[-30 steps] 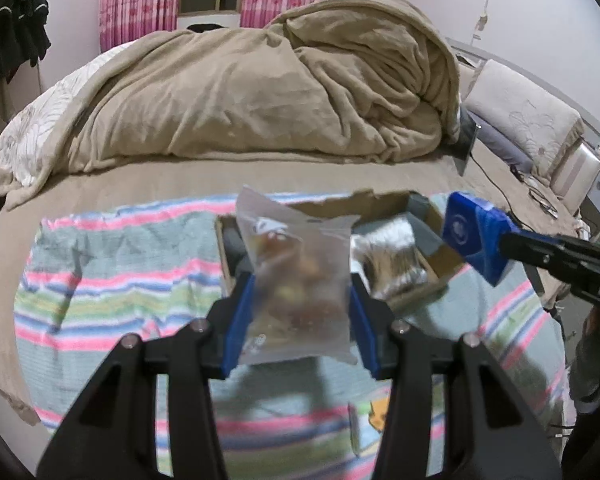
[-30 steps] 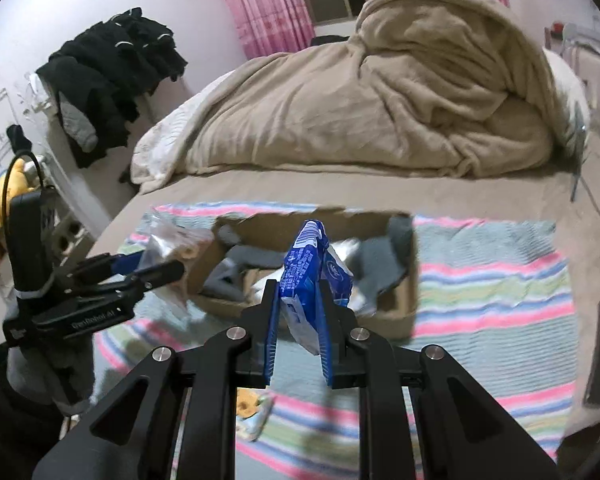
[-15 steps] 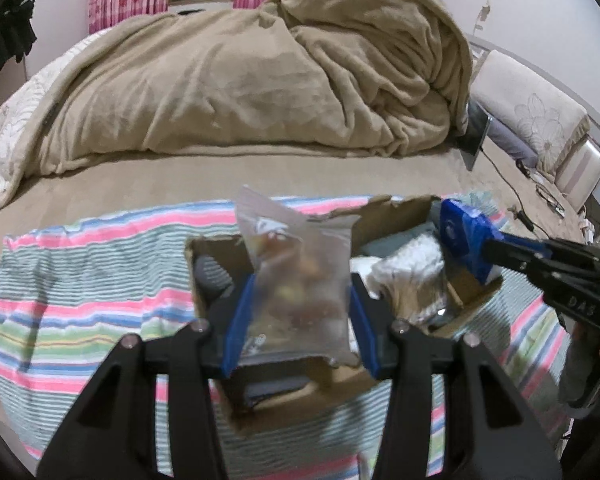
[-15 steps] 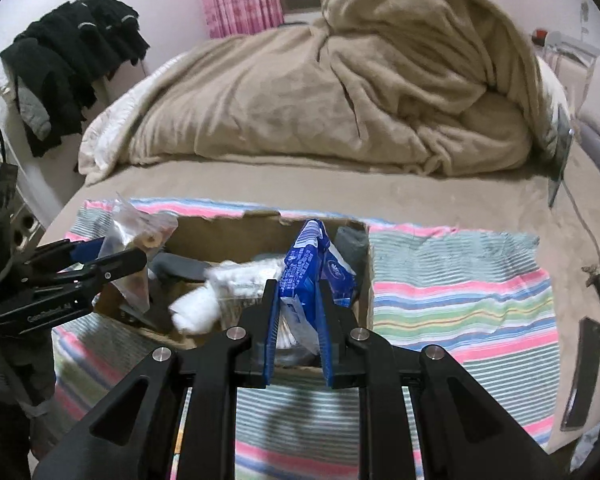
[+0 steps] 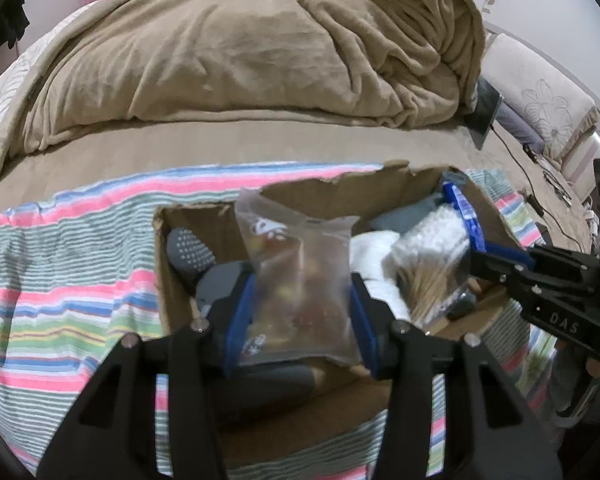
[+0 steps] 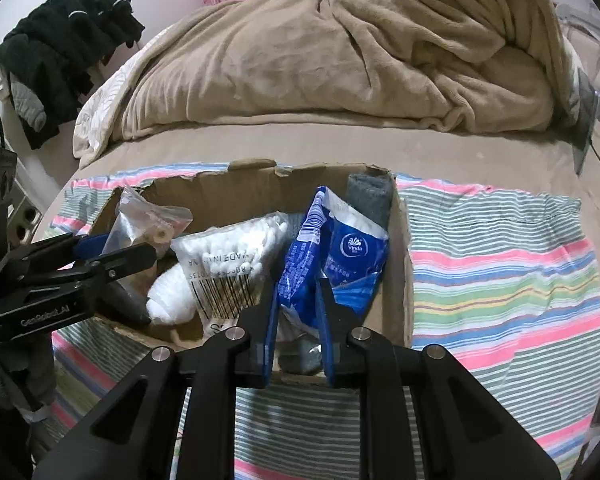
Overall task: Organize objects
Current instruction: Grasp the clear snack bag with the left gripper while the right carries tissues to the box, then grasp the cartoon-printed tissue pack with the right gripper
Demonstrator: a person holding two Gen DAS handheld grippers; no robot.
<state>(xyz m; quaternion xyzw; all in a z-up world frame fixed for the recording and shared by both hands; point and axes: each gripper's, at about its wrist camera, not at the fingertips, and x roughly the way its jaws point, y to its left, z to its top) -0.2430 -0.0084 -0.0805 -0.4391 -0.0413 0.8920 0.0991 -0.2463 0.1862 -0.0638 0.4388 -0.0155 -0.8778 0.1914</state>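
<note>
Two hand-held grippers hang over a torn cardboard box (image 6: pixel 400 264) that sits on a striped cloth (image 6: pixel 500 272) spread across a bed, with a rumpled tan blanket (image 5: pixel 260 48) heaped behind it. The left gripper (image 5: pixel 300 312) is clamped on a clear plastic bag (image 5: pixel 300 280) of small brownish items, its blue pads pressing the bag's two sides, and holds it upright above the box's left half. The right gripper (image 6: pixel 298 312), its jaws set narrow, pinches a blue tissue packet (image 6: pixel 340 256) with a white round logo, held over the right end of the box. Already lying in the box are a bag of cotton swabs (image 6: pixel 228 256) with a barcode label, a white wad beside it, a dark grey sock with grip dots (image 5: pixel 190 254) at the left end and a grey sock (image 6: pixel 370 196) standing against the far right corner. Dark clothes (image 6: pixel 64 40) hang at the wall to the left of the bed.
</note>
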